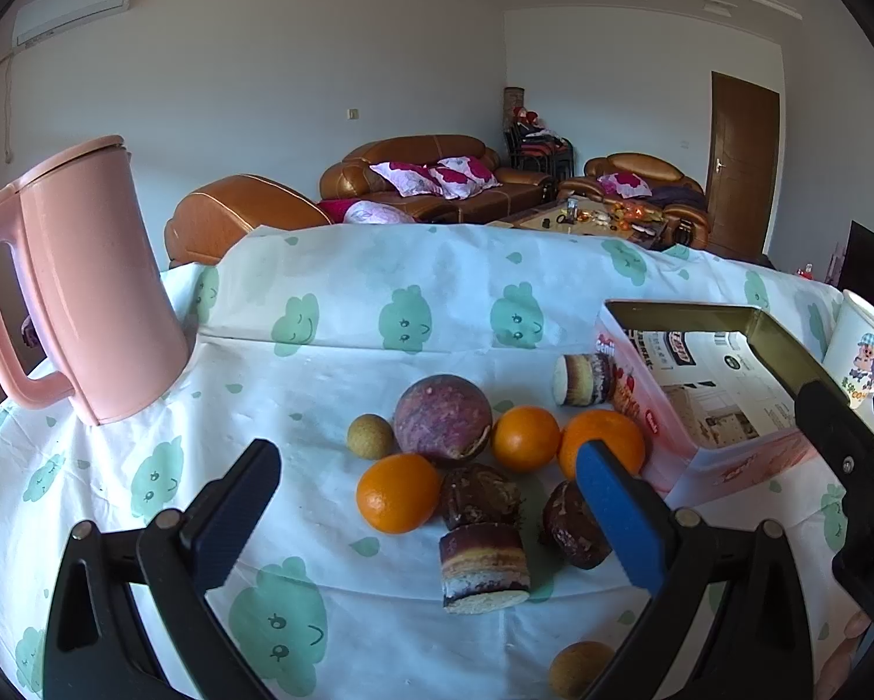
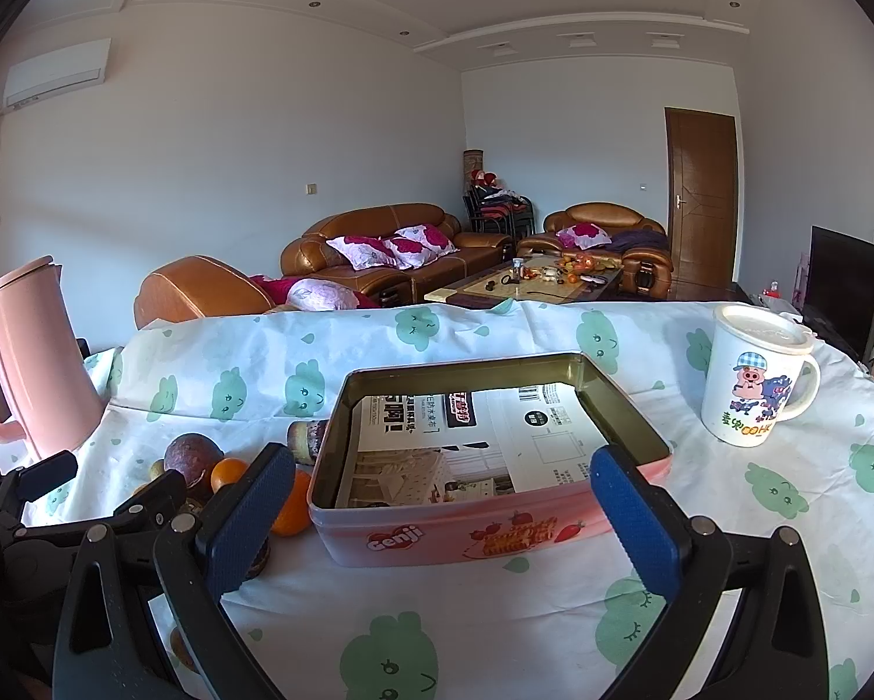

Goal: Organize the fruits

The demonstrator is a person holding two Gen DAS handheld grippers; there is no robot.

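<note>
A pile of fruit lies on the white cloth with green prints. Three oranges (image 1: 399,493) (image 1: 524,437) (image 1: 603,437) ring a round purple fruit (image 1: 443,417). Beside it sits a small tan longan (image 1: 370,436); another (image 1: 580,668) lies close below. Two dark brown knobbly fruits (image 1: 481,496) (image 1: 574,525) and two cut cane pieces (image 1: 483,566) (image 1: 583,379) lie among them. My left gripper (image 1: 425,461) hovers open over the pile, holding nothing. My right gripper (image 2: 440,466) stands open in front of the pink tin (image 2: 483,531), which is lined with printed paper.
A pink kettle (image 1: 81,286) stands at the table's far left. A white cartoon mug (image 2: 752,373) with a lid stands right of the tin. The tin (image 1: 729,455) touches the fruit pile's right side. Sofas and a coffee table lie beyond the far edge.
</note>
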